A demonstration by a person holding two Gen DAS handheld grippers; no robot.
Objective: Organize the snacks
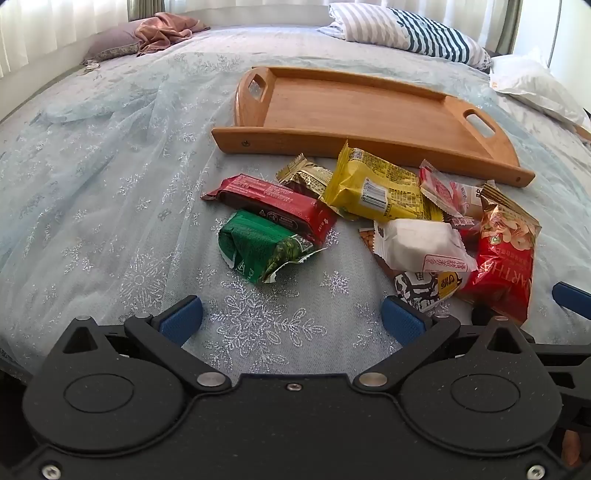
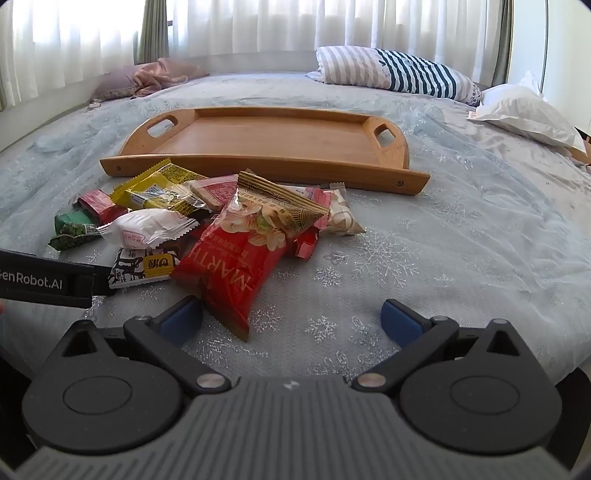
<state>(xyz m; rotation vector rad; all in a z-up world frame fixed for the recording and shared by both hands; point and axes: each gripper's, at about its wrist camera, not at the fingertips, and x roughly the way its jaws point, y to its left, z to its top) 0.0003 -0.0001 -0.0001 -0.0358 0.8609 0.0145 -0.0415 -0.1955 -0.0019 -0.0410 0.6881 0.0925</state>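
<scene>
A pile of snack packets lies on the bed in front of a wooden tray (image 1: 369, 146) (image 2: 258, 162) that holds nothing. The pile includes a green packet (image 1: 258, 245) (image 2: 72, 229), a dark red bar (image 1: 273, 205), a yellow packet (image 1: 376, 188) (image 2: 155, 188), a white packet (image 1: 421, 245) (image 2: 147, 227) and a red nut bag (image 1: 506, 258) (image 2: 236, 266). My left gripper (image 1: 291, 319) is open and empty, just short of the green packet. My right gripper (image 2: 291, 319) is open and empty, its left finger beside the nut bag's near end.
The bed has a pale blue snowflake cover (image 1: 110, 206) (image 2: 461, 240). A striped pillow (image 1: 406, 29) (image 2: 399, 72), a white pillow (image 2: 524, 114) and a mauve pillow with a pink cloth (image 1: 147, 33) lie at the far side. The left gripper's body (image 2: 44, 280) shows in the right wrist view.
</scene>
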